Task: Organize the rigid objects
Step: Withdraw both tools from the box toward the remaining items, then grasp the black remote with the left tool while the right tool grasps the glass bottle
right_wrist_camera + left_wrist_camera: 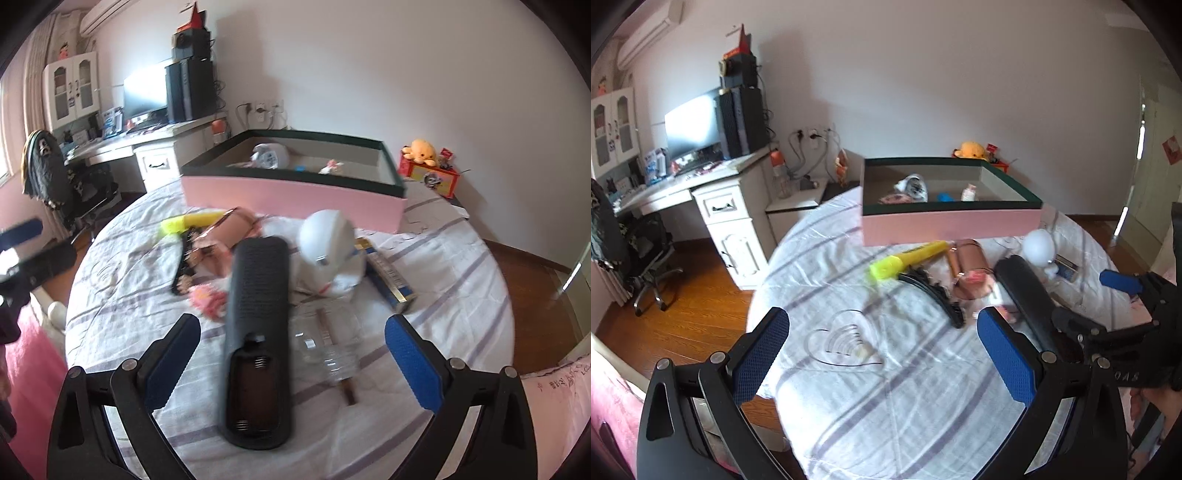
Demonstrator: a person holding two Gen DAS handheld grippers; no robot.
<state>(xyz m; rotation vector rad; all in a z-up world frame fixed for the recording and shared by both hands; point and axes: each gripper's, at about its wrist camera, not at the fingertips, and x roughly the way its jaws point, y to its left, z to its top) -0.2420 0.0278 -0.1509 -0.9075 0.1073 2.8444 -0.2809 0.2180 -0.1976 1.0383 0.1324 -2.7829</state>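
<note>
A pink box with a dark green rim [949, 225] [288, 194] sits on the bed and holds a few small items. In front of it lie a yellow highlighter [905, 260] [188, 222], a black hair clip [934, 291] [181, 266], a copper-pink case [969, 269] [229, 230], a white round object [1038, 246] [327, 236] and a black remote lying face down with an open battery bay [1027, 295] [258, 332]. My left gripper [882, 350] is open above a clear heart-shaped clip [842, 345]. My right gripper [291, 362] is open around the remote's near end, not touching it.
A blue and gold box [388, 277] and a clear plastic item [328, 347] lie right of the remote. A white desk [713, 199] with a monitor and an office chair [646, 251] stand left of the bed. A plush toy [423, 149] sits at the back right.
</note>
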